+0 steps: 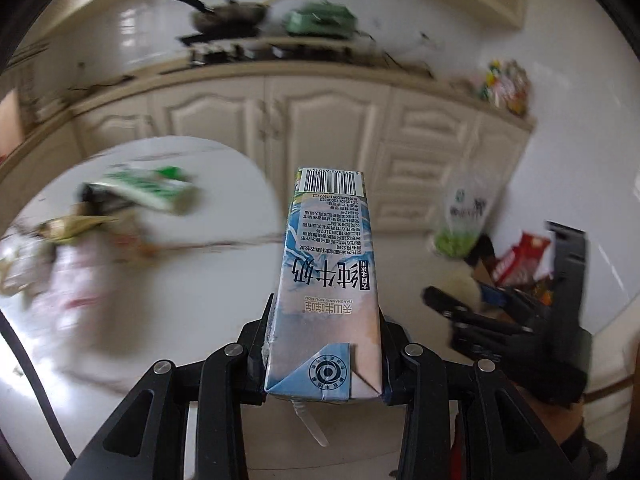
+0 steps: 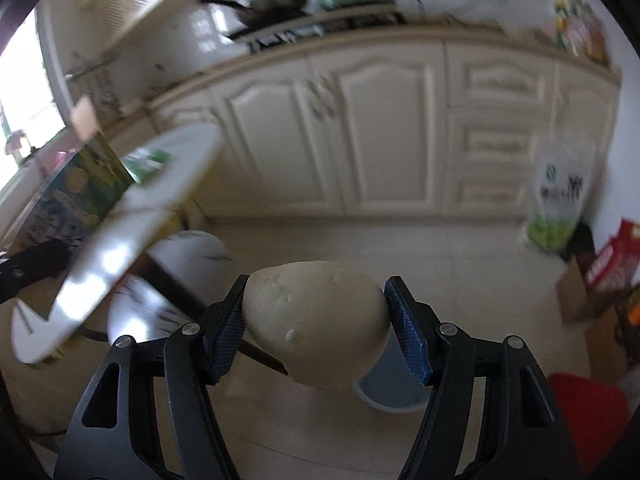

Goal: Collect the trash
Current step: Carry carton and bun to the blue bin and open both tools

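Note:
My left gripper is shut on a blue and white milk carton and holds it above the round white table; a bent straw hangs under it. More trash lies on the table's left side: a green and white carton and crumpled wrappers. My right gripper is shut on a pale, egg-shaped lump, held over the floor beside the table's edge. The right gripper also shows in the left wrist view, at the right.
Cream kitchen cabinets run along the back, with a pan and a green thing on the counter. A white and green bag leans by the cabinets. Cardboard boxes with red packets stand at the right. A pale round bin sits below the right gripper.

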Motion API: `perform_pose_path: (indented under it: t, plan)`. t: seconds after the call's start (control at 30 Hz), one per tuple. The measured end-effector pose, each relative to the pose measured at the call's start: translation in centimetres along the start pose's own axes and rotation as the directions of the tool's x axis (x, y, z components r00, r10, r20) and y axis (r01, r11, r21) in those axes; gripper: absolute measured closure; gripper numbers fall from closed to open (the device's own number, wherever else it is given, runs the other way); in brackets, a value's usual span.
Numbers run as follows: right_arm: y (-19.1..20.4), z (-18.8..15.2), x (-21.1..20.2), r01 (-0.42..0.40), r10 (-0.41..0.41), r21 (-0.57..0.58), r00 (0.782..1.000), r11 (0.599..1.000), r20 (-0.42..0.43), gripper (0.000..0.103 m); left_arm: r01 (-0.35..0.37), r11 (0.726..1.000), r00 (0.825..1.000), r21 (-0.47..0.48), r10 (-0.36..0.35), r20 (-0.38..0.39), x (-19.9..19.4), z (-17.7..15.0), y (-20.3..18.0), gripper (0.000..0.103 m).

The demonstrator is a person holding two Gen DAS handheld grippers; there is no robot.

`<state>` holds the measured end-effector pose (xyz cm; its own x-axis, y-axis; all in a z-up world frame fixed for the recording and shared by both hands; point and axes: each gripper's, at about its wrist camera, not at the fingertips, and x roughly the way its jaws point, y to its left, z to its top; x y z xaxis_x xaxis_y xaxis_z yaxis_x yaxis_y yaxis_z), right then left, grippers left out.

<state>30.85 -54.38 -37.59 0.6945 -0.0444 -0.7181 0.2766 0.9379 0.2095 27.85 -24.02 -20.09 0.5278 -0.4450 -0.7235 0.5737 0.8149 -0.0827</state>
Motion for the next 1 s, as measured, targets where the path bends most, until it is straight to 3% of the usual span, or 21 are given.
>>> perform_pose_path:
  t: [0.23, 0.3, 0.43, 0.57, 0.6, 0.63, 0.67, 0.73, 0.87, 1.0]
  plan:
    - [-6.3, -0.5, 7.7, 0.015, -0.008, 0.074, 0.996, 0.997, -0.093, 0.034, 0.046, 0.997, 0.991, 0.064, -0.038, -0.129, 9.7, 1.5, -3.7, 0.068]
    - [-7.9, -0.5, 9.1, 0.033, -0.024, 0.083, 0.994, 0.996, -0.107, 0.021, 0.036, 0.996, 0.987, 0.081, -0.023, -0.159, 13.0, 2.5, -3.2, 0.068]
    - [-11.0, -0.9, 9.4, 0.054, -0.043, 0.116, 0.994, 0.992, -0.099, 0.012, 0.043, 0.994, 0.975, 0.1, -0.02, -0.219, 19.2, 3.9, -5.4, 0.068]
    - [-13.9, -1.8, 7.8, 0.076, -0.062, 0.174, 0.994, 0.982, -0.086, 0.01, 0.049, 0.992, 0.968, 0.117, -0.018, -0.251, 25.2, 5.8, -8.0, 0.066]
    - [-14.4, -2.0, 7.3, 0.081, -0.067, 0.182, 0.994, 0.98, -0.083, 0.01, 0.045, 0.991, 0.968, 0.123, -0.013, -0.249, 26.2, 6.2, -8.7, 0.064]
    - [-14.9, -2.0, 7.1, 0.081, -0.067, 0.186, 0.995, 0.979, -0.08, 0.01, 0.033, 0.991, 0.968, 0.133, 0.002, -0.252, 27.3, 6.4, -9.4, 0.053]
    - [-15.3, -2.1, 6.5, 0.089, -0.076, 0.192, 0.994, 0.977, -0.072, 0.01, 0.027, 0.99, 0.969, 0.141, 0.009, -0.248, 27.5, 6.5, -9.8, 0.036]
    - [-15.7, -2.1, 5.5, 0.099, -0.089, 0.195, 0.994, 0.976, -0.061, 0.01, 0.001, 0.987, 0.977, 0.16, 0.034, -0.213, 28.1, 7.0, -10.5, 0.026]
    - [-15.5, -1.8, 3.4, 0.091, -0.086, 0.208, 0.996, 0.974, -0.03, 0.01, -0.037, 0.983, 0.981, 0.181, 0.071, -0.183, 27.9, 7.4, -11.4, 0.026]
    - [-13.7, -0.9, 0.5, 0.067, -0.073, 0.19, 0.997, 0.979, 0.021, 0.009, -0.055, 0.982, 0.992, 0.18, 0.074, -0.105, 23.7, 8.2, -11.1, 0.026]
